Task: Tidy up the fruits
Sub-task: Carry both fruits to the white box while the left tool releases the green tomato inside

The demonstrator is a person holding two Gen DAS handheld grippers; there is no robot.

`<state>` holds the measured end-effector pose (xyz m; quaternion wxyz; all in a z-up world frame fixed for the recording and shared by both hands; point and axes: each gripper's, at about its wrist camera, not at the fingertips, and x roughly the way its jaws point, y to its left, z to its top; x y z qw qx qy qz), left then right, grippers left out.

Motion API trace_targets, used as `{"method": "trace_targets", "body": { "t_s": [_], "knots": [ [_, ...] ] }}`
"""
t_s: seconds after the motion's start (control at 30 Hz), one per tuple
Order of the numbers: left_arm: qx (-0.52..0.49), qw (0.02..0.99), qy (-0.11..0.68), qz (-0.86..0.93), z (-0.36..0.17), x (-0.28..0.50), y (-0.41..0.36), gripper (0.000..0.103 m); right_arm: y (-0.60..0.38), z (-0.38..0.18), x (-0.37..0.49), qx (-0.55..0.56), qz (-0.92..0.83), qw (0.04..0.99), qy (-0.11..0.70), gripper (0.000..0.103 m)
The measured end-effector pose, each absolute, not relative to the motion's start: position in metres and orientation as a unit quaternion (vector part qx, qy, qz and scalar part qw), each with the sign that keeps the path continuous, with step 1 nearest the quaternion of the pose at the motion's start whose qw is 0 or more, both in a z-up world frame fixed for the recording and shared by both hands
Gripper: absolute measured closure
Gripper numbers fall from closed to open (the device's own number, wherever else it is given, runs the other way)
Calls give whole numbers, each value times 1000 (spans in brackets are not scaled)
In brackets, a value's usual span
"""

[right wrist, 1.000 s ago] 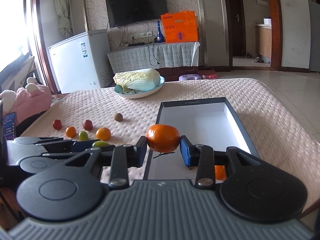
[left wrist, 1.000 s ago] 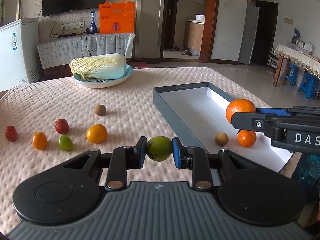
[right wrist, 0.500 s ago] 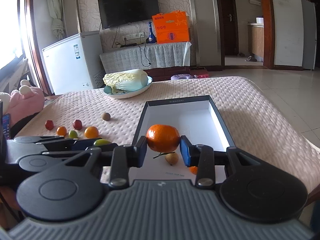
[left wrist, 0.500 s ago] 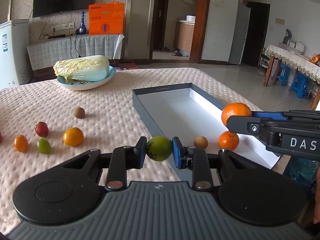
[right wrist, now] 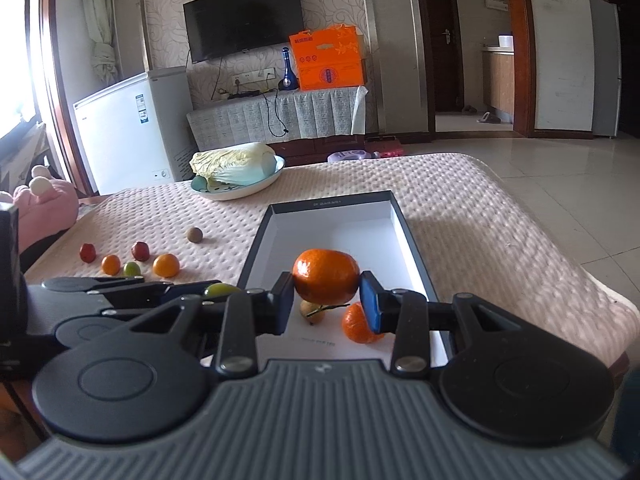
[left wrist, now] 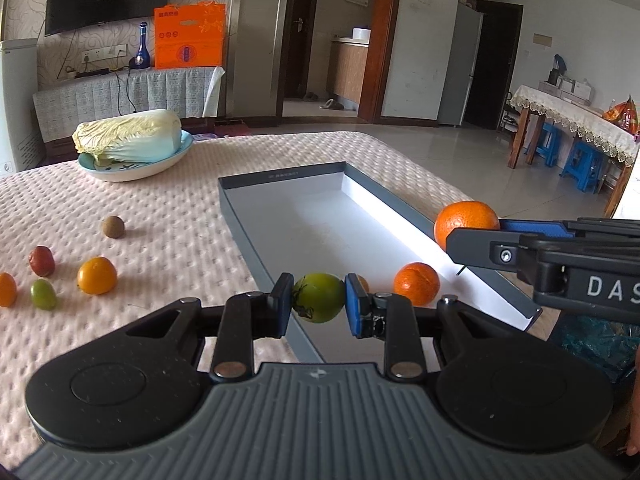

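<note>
My left gripper (left wrist: 318, 307) pinches a green fruit (left wrist: 319, 297) and my right gripper (right wrist: 326, 302) clamps a mandarin (right wrist: 326, 276). Both have slid from the blanket toward the tray (left wrist: 244, 216), now hanging over its near end. Both point slightly downward, side by side.

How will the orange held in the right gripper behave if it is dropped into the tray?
The orange is round, so it would probably roll on the smooth floor of the tray. The walls would likely stop it. It may bump the orange already lying below the right gripper.
</note>
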<state>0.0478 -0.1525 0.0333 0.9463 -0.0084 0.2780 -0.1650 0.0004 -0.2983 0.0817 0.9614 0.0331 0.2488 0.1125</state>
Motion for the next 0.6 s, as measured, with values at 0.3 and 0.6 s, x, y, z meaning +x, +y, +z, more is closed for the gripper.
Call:
{"method": "trace_targets", "body": {
  "t_s": [0.3, 0.6],
  "knots": [
    [-4, 943, 286, -170, 26, 62, -168, 71, -310, 86, -6, 44, 108, 963, 244, 64],
    [-12, 941, 301, -157, 17, 79, -175, 71, -314, 88, -8, 53, 115, 963, 240, 64]
  ]
}}
